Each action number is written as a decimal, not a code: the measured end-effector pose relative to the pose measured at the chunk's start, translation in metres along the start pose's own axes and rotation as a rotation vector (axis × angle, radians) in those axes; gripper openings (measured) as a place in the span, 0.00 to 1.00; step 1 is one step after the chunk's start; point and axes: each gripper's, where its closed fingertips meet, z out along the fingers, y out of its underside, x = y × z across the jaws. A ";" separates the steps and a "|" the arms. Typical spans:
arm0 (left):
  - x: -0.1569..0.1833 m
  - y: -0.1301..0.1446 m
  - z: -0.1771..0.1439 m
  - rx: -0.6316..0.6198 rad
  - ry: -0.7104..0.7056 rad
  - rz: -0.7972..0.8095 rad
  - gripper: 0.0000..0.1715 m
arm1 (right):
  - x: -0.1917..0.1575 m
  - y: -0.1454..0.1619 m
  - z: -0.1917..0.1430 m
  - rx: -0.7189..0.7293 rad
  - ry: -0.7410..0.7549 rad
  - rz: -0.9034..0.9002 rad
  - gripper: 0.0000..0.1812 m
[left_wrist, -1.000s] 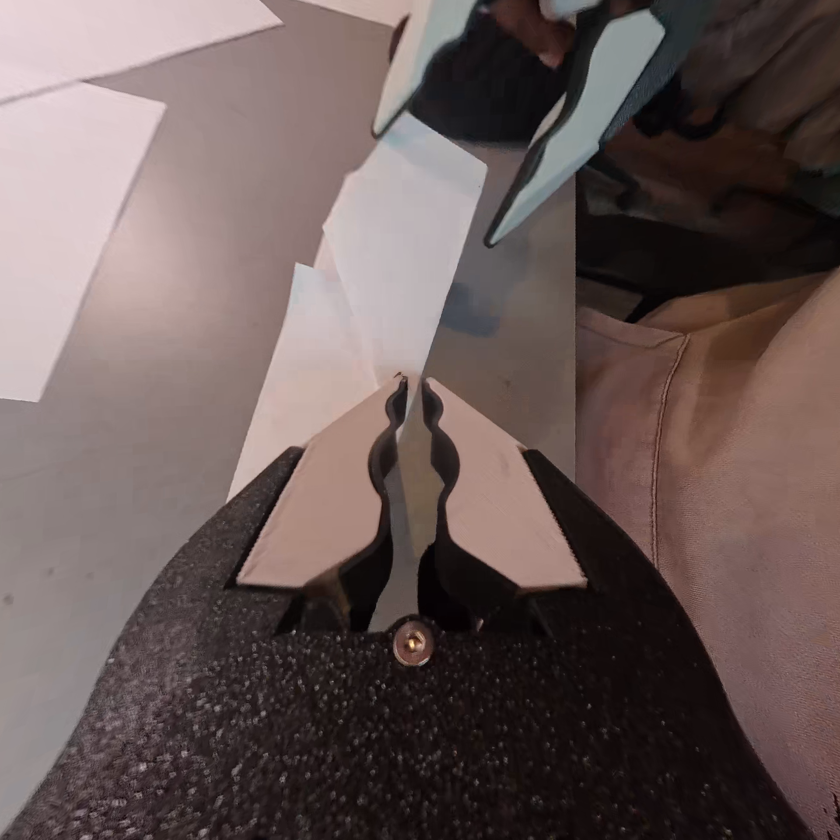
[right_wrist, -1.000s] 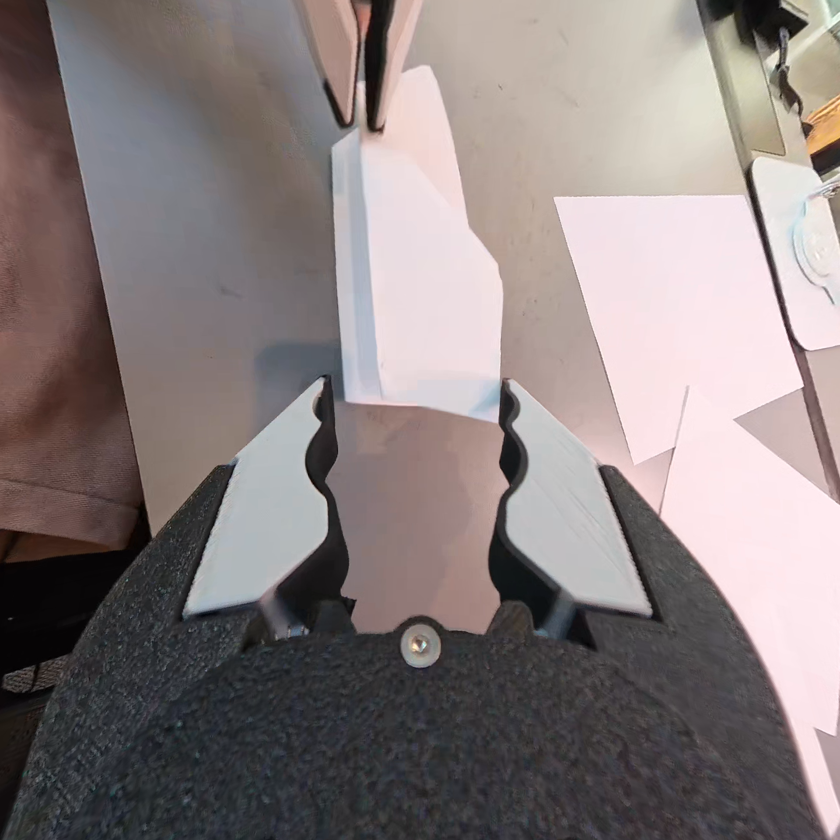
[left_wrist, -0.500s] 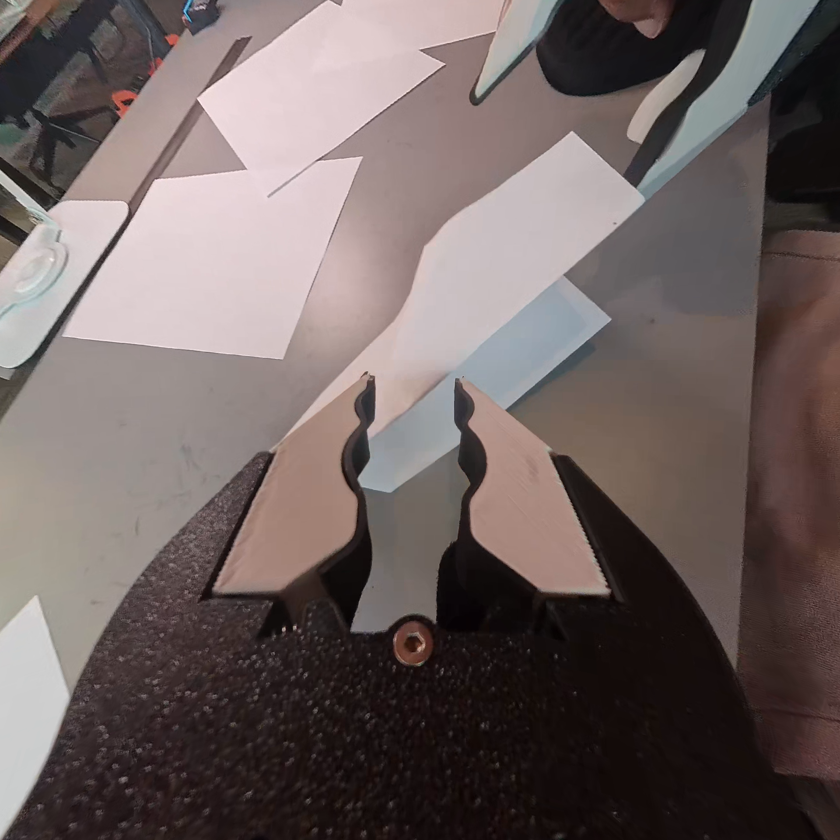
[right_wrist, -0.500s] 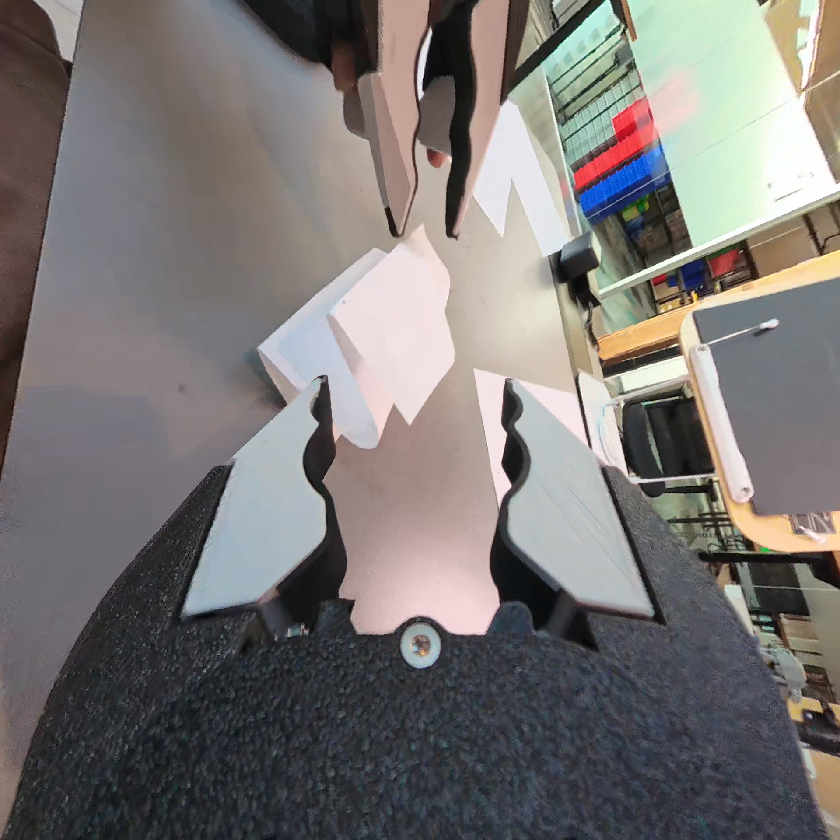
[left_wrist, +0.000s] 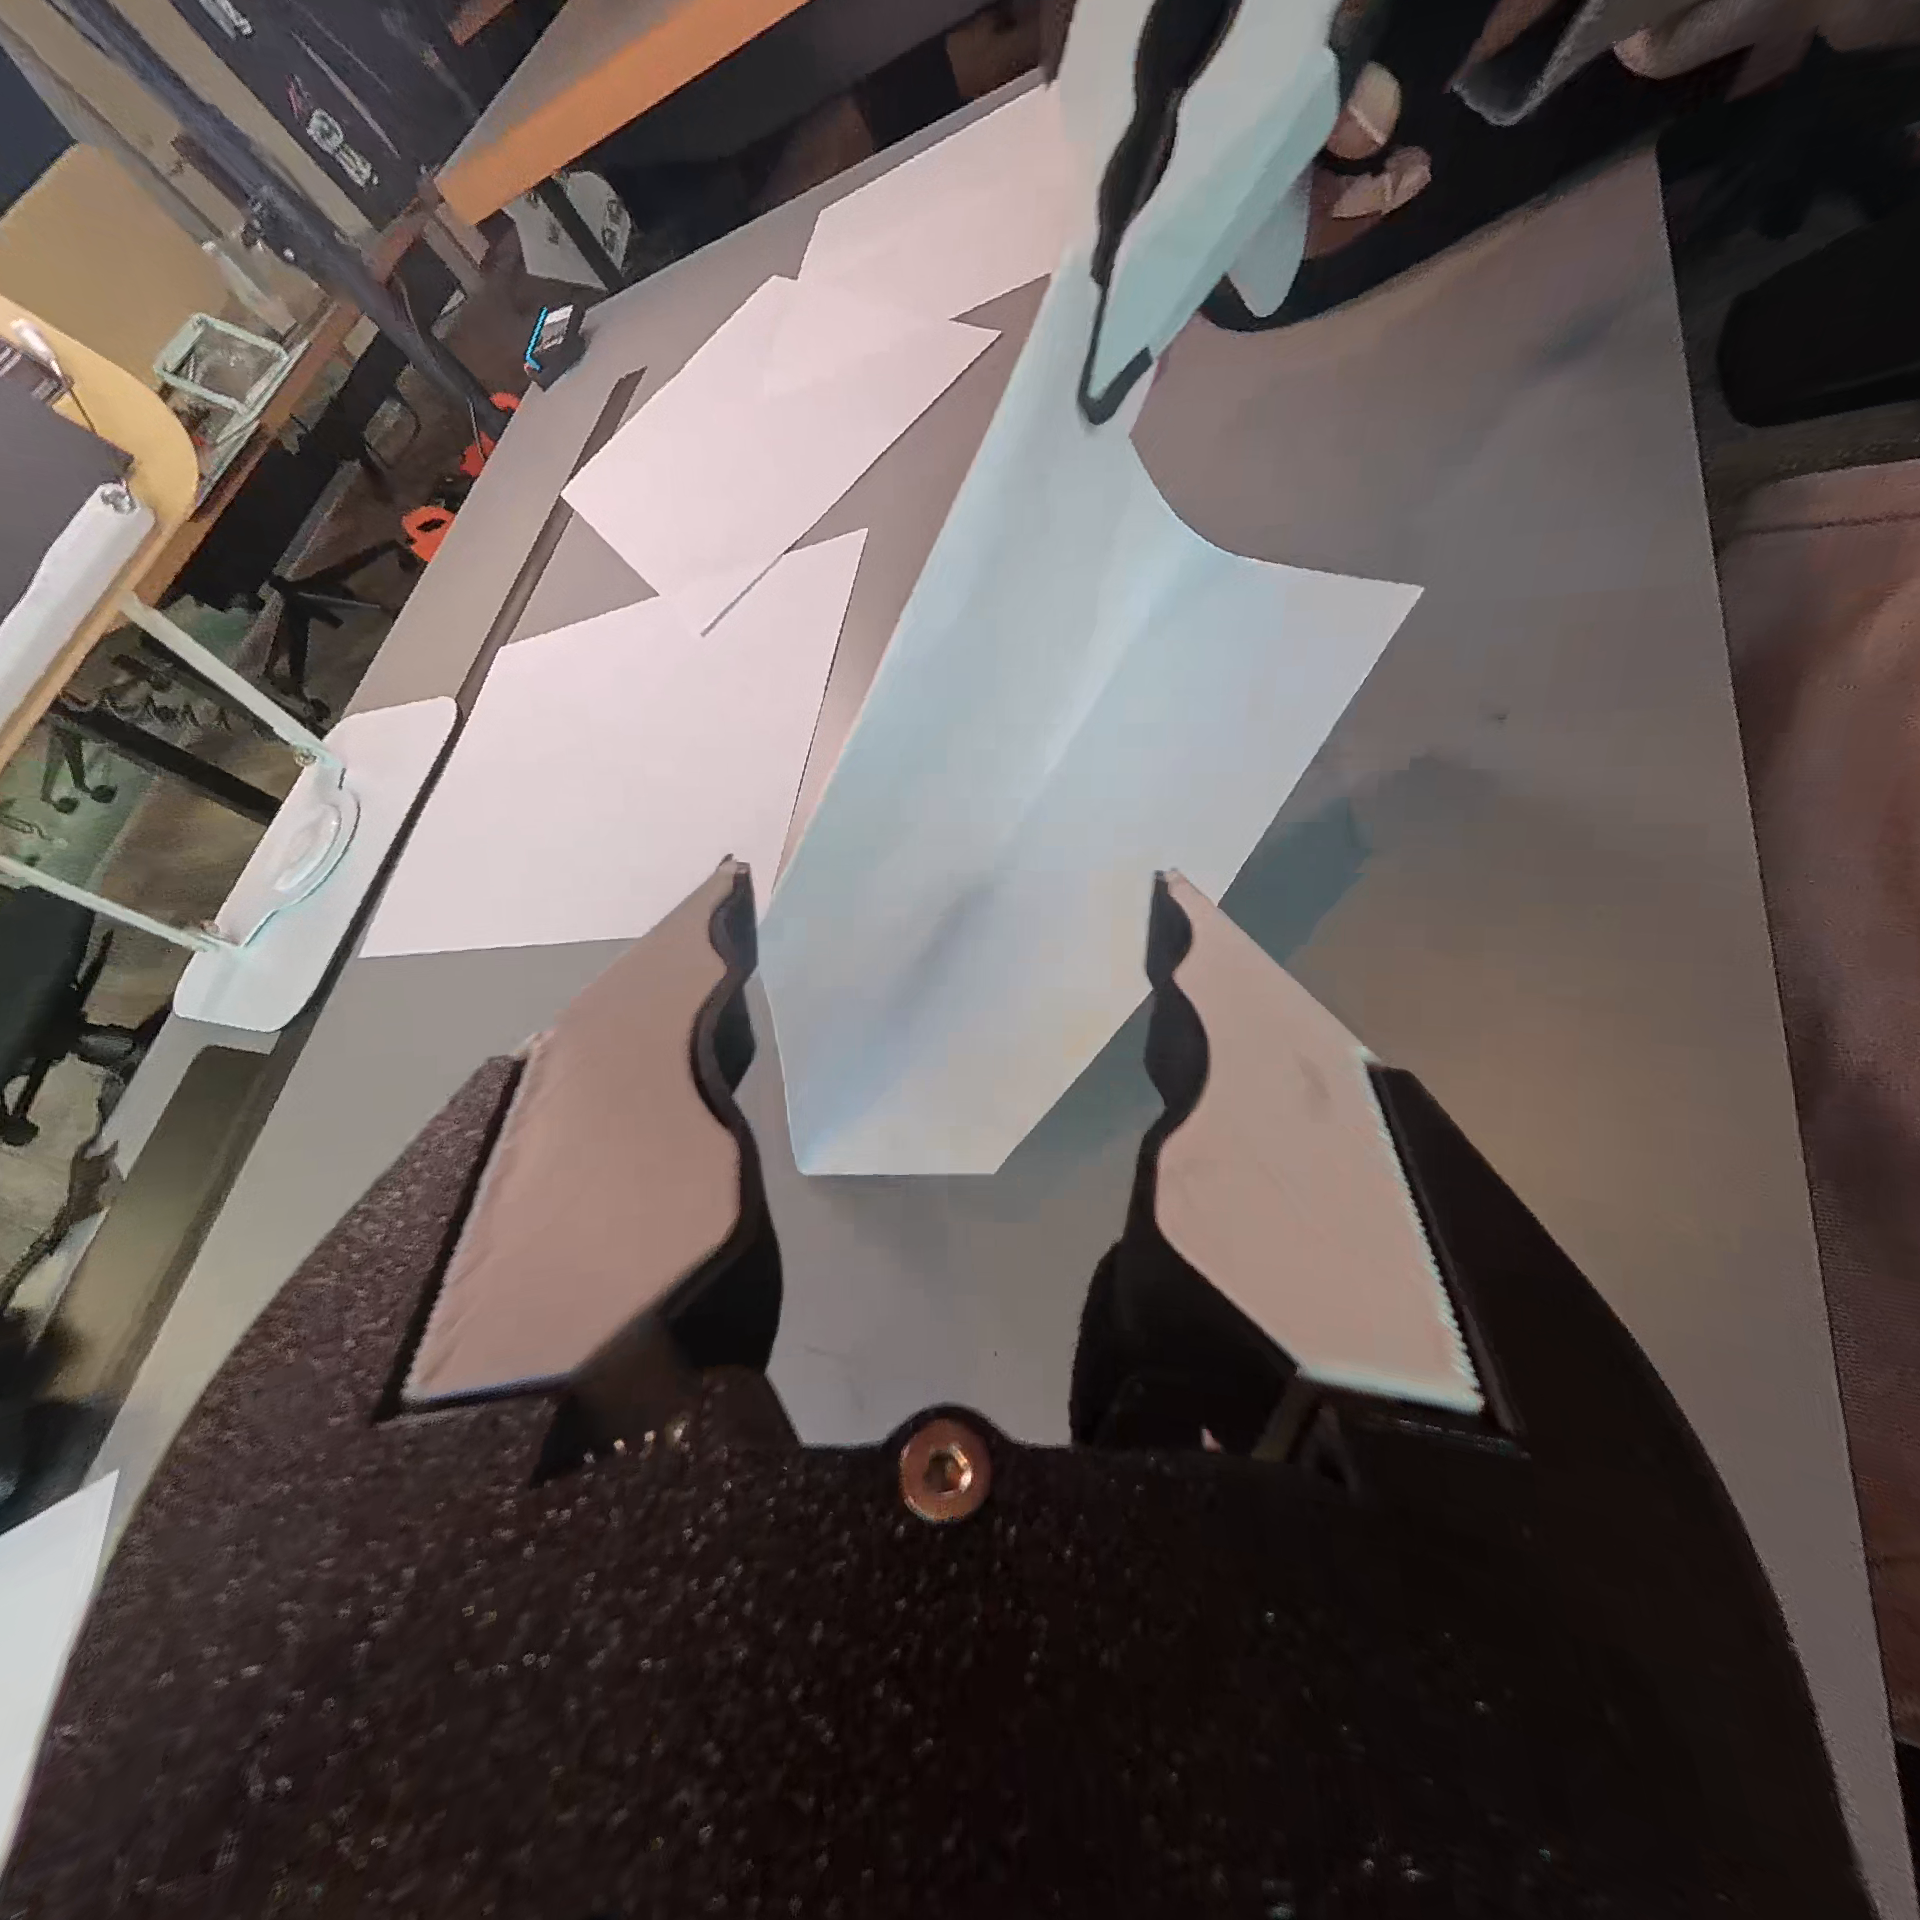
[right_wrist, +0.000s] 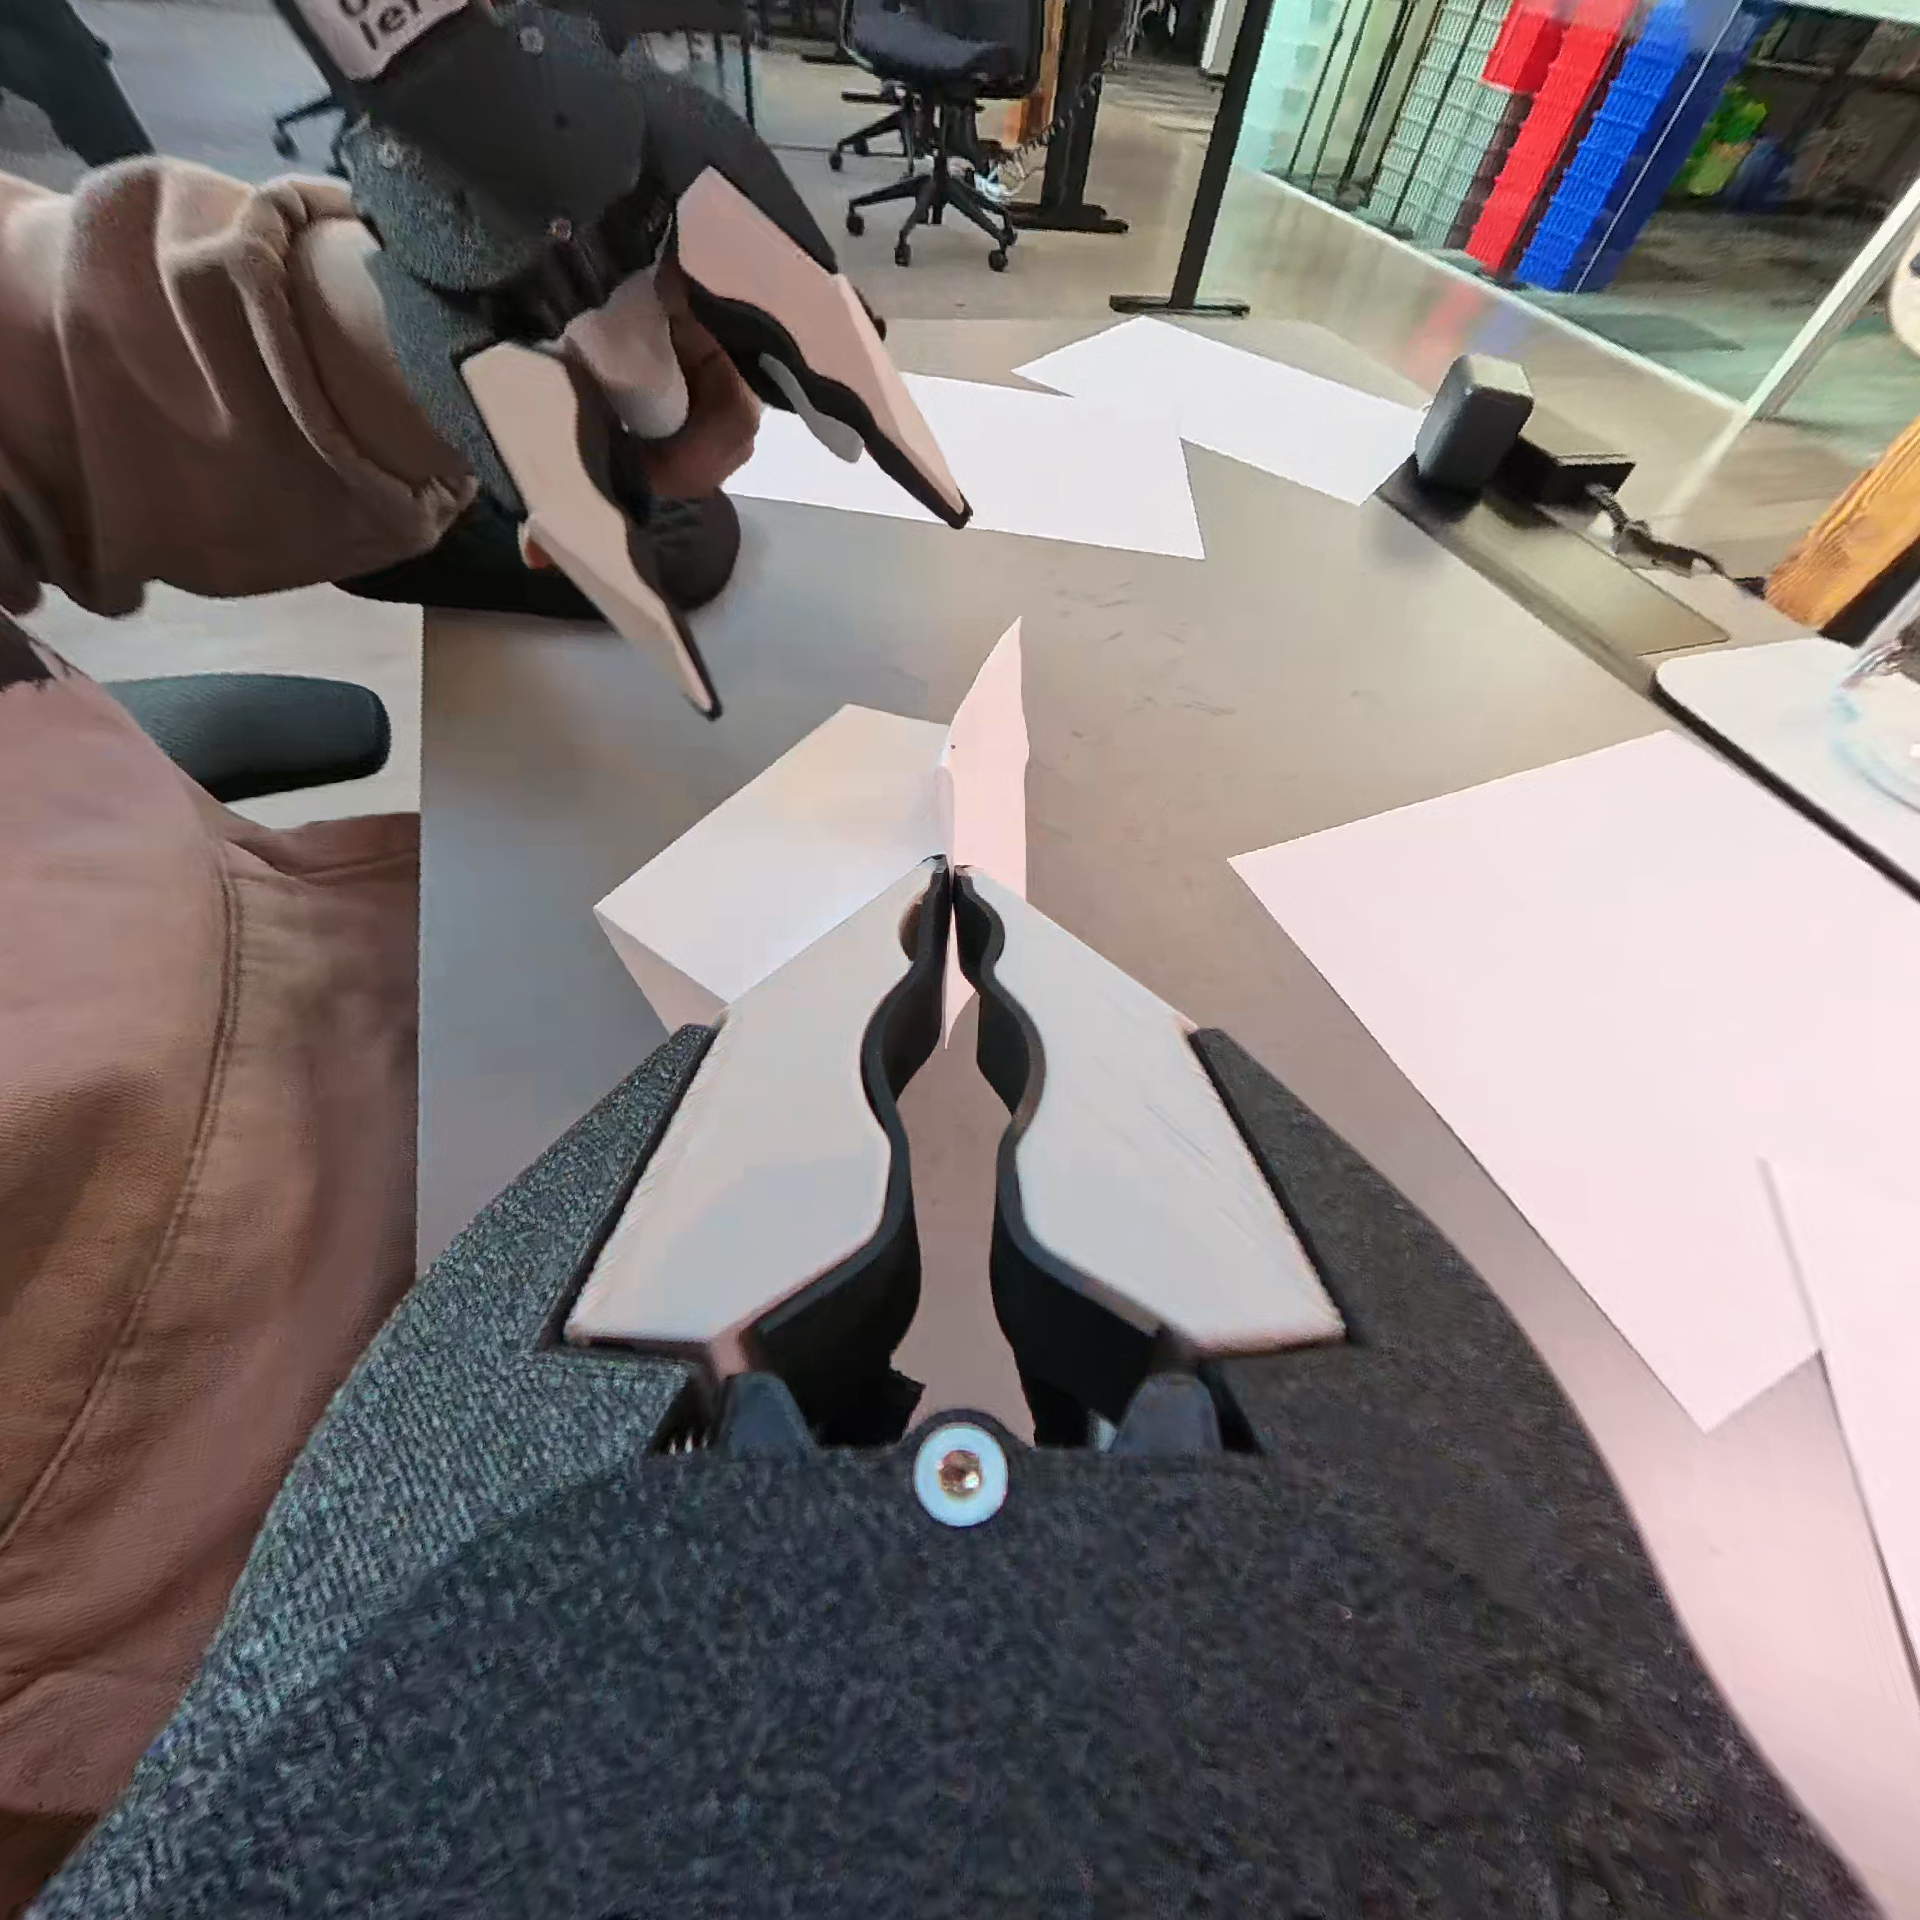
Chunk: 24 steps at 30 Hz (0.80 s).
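A folded white paper (left_wrist: 1039, 727) lies on the grey table (left_wrist: 1507, 935), with one flap raised. My left gripper (left_wrist: 953, 873) is open and empty; the paper's near end sits between its fingers, apart from both. My right gripper (left_wrist: 1117, 384) shows at the far end, shut on the paper's upper edge. In the right wrist view my right gripper (right_wrist: 951, 868) is shut on the upright flap of the folded paper (right_wrist: 790, 862). The left gripper (right_wrist: 836, 613) hangs open above the paper's far end, held by a hand in a brown sleeve.
Several loose white sheets (left_wrist: 623, 769) lie on the table, also in the right wrist view (right_wrist: 1610, 1018). A white pad with a glass piece (left_wrist: 301, 852) sits at the table's edge. A small black device (right_wrist: 1470, 421) stands far off. The person's brown clothing (right_wrist: 156, 1039) borders the near edge. About 11 centimeters separates my left fingertips from my right.
My left gripper let go of the folded paper, opened wide and drew back. My right gripper, open before, has shut on the paper's other end and holds a flap up.
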 end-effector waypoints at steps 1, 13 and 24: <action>0.005 0.000 0.002 -0.007 0.002 0.044 0.49 | -0.001 -0.001 0.000 0.010 -0.010 0.020 0.00; 0.025 0.017 0.032 -0.142 0.079 0.360 0.27 | -0.021 0.012 0.009 -0.052 -0.087 -0.020 0.00; 0.075 0.039 0.023 -0.214 0.248 0.339 0.40 | -0.042 0.033 0.013 -0.098 -0.135 -0.043 0.00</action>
